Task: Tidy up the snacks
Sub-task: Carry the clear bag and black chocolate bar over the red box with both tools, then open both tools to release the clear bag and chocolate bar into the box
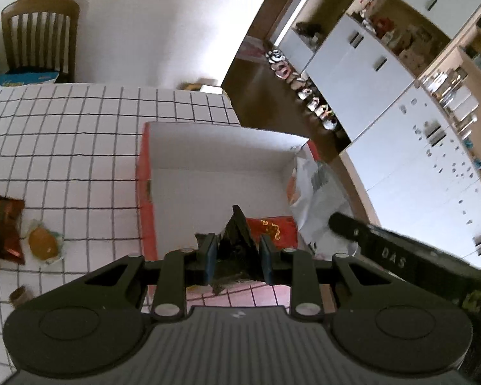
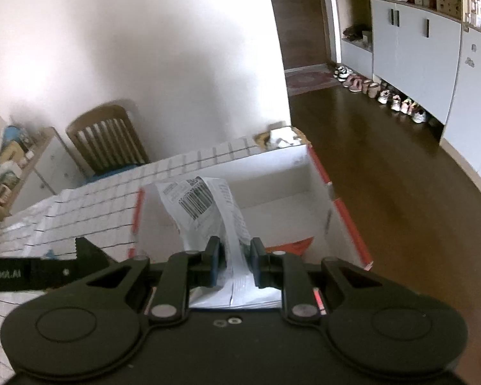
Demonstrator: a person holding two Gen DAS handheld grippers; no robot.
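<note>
Both grippers over box [image 1: 215, 147]; left gripper [image 1: 239, 258] grips dark packet [image 1: 235, 240]; right gripper [image 2: 234, 263] white packet [image 2: 208, 205].

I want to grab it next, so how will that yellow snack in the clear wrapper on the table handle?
The yellow snack looks small, so probably light. Its rounded shape may let it roll if nudged. The crinkly clear wrapper is likely slippery, so pinching the body seems safer.
</note>
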